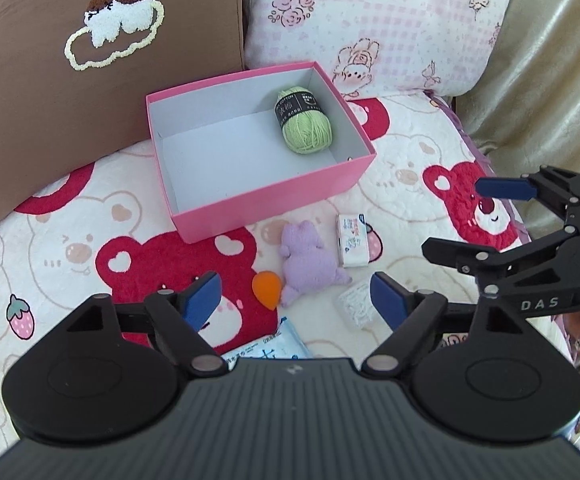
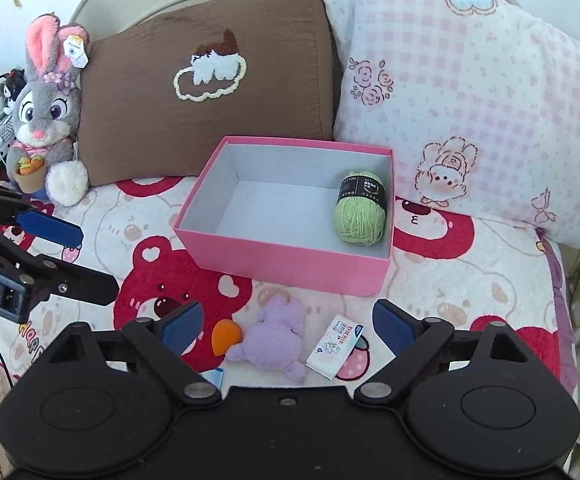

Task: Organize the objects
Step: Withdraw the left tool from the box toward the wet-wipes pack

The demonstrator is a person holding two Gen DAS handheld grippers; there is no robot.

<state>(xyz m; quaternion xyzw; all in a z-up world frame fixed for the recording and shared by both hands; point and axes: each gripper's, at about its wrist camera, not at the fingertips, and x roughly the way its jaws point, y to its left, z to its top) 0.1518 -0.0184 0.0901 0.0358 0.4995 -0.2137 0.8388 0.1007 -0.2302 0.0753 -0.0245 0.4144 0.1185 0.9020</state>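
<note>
We see a pink box standing on the bed, in front of a brown pillow and a pink checked pillow. Inside the box, near its right wall, lies a green yarn ball. Just in front of the box, on the blanket, lie a purple plush toy, an orange sponge touching it, and a small white packet beside it. The left gripper hovers above these things with its fingers apart and holding nothing. The right gripper also has its fingers apart and empty. A grey rabbit plush sits beside the brown pillow.
</note>
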